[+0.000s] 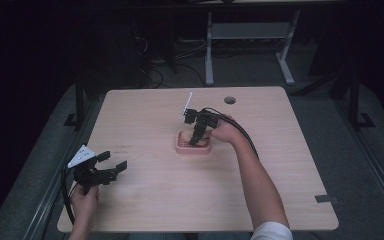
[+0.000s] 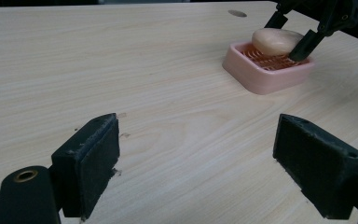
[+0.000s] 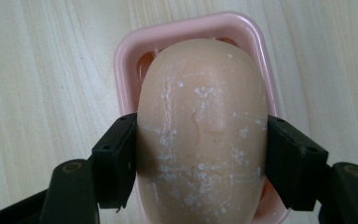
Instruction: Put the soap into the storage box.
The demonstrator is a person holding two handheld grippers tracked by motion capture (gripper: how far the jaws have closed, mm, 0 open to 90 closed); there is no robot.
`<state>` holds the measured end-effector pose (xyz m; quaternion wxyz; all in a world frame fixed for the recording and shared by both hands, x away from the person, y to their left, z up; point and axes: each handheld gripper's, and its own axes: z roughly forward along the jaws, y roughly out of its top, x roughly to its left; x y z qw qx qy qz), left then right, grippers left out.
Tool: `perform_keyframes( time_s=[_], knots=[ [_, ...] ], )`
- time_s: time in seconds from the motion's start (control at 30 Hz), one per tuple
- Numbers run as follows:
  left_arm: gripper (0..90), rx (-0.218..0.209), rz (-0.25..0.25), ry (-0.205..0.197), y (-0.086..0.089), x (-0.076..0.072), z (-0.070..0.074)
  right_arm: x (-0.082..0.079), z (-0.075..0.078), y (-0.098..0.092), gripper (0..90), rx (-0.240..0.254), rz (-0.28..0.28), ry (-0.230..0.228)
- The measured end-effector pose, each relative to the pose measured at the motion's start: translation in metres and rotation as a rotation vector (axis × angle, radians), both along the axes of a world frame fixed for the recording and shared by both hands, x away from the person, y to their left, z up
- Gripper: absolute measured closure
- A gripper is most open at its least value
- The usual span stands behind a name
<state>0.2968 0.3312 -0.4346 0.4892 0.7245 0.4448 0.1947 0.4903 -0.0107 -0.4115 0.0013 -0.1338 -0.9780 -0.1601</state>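
Pink plastic forms the soap dish [image 1: 193, 146], which sits near the middle of the high view on the pale wooden desk [image 1: 155, 195]. Inside it, over the ribbed orange grate, is an oval, peach-coloured bar of soap [image 3: 201, 135] flecked with white residue. The right gripper [image 3: 200, 158] comes down onto the dish from above, and in the right gripper view its two black jaws press against both long sides of the soap, clamped on it; whether the bar rests on the grate or is raised a little cannot be told. In the left gripper view the dish appears at the upper right, with the soap [image 2: 276, 41] in it and the right gripper's jaws on either side of it. The left gripper [image 1: 114, 167] lies at the lower left of the high view, well apart from the dish, its jaws spread wide and holding nothing above bare wood.
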Motion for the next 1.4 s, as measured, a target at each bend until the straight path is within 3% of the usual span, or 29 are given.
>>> perform_keyframes(
  time_s=[1.4],
  knots=[
    [14.2,-0.007,0.005,-0.002,0.0023,-0.0013,0.0005,0.0011,-0.0053,0.0034,31.6,-0.02,0.002,-0.005]
  ],
)
